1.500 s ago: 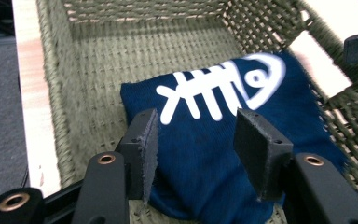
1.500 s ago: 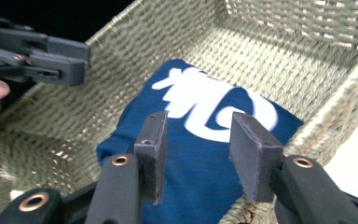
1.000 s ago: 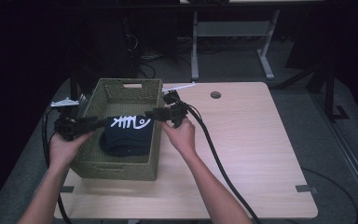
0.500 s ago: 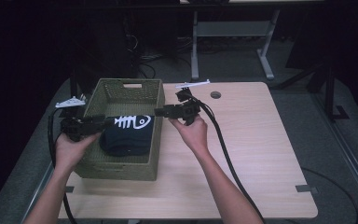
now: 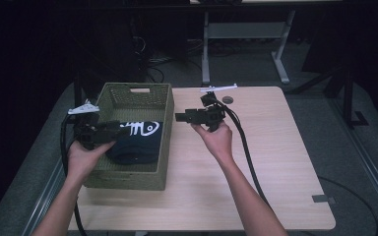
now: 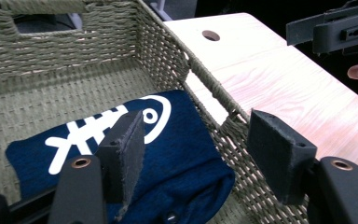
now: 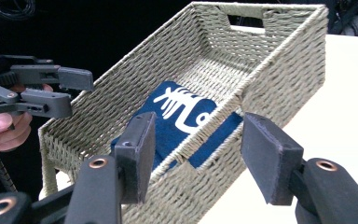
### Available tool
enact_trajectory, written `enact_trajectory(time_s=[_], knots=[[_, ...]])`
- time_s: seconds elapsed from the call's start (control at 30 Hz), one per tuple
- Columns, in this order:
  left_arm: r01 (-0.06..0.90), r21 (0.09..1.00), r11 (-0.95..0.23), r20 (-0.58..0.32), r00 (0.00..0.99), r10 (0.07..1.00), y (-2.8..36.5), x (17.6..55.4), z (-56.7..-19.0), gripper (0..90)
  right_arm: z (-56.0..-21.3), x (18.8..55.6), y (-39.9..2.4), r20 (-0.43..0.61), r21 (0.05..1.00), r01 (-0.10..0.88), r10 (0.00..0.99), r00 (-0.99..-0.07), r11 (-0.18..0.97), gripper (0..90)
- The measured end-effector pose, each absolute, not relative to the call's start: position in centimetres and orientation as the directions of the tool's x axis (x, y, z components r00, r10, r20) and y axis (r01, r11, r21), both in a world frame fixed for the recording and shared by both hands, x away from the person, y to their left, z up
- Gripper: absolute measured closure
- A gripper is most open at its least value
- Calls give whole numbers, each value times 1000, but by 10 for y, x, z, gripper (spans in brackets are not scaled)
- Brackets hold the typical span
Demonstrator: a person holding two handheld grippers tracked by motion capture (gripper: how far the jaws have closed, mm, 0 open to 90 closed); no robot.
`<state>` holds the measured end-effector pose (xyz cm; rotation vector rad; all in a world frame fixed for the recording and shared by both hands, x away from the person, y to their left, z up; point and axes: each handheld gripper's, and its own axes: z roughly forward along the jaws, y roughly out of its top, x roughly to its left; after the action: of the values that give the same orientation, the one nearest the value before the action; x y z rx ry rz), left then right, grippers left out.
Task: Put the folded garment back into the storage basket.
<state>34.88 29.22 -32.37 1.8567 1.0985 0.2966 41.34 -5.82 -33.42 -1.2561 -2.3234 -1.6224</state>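
A pale wood-grain worktop carries a woven olive basket at its left side; the basket has a cut-out handle in its far wall; inside lies a folded dark blue cloth printed with a white fish skeleton, resting on the basket floor toward the near end; a round cable hole sits near the worktop's far edge; beyond, a grey metal table frame stands on the dark floor; loose cables lie there too.
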Motion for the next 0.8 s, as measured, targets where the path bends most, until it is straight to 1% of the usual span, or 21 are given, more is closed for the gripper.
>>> enact_trajectory(time_s=[0.47, 0.8], knots=[[560, 810, -176, -240, 590, 771, 268, 350, -326, 277, -338, 408, -91, 460, 764, 636, 603, -652, 105, 396], [559, 807, -189, -243, 607, 757, 253, 352, -330, 256, -343, 405, -113, 463, 762, 642, 618, -635, 89, 374]])
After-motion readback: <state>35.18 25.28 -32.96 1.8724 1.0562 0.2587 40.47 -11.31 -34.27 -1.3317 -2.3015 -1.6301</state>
